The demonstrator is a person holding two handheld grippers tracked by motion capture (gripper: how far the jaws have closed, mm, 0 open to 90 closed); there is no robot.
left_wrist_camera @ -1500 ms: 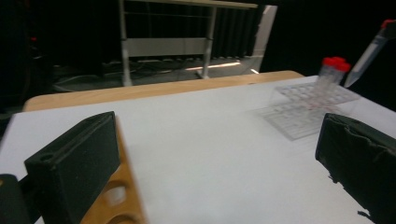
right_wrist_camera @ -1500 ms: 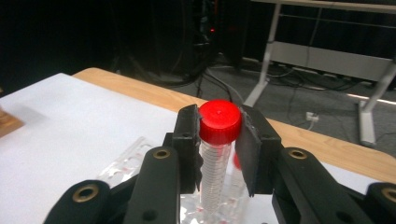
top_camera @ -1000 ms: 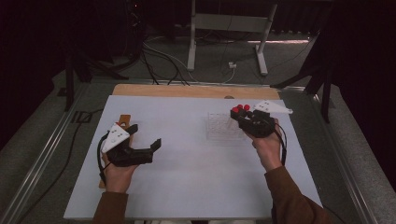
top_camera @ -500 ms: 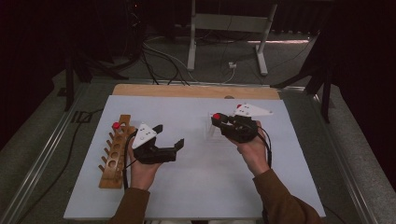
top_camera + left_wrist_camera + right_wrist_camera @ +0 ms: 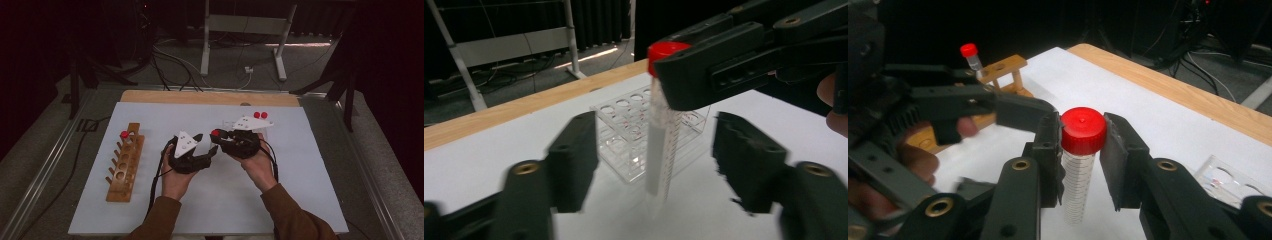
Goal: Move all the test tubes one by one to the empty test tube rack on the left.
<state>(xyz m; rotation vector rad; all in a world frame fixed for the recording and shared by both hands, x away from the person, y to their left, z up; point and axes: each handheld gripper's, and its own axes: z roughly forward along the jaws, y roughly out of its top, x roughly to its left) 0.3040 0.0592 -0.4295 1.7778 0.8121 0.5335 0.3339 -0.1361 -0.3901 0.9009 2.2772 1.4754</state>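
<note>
The red-capped tube [image 5: 1079,165] was clamped upright by the right gripper [image 5: 1082,150] just below its cap, so its body hung between the left gripper [image 5: 651,165]'s closing, not yet touching jaws for a handover.

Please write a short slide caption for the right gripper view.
Right gripper holds a red-capped tube by its cap, left gripper alongside, wooden rack behind.

High view looks down from above; both gripper views sit close, sharing the red-capped tube [image 5: 659,145].
</note>
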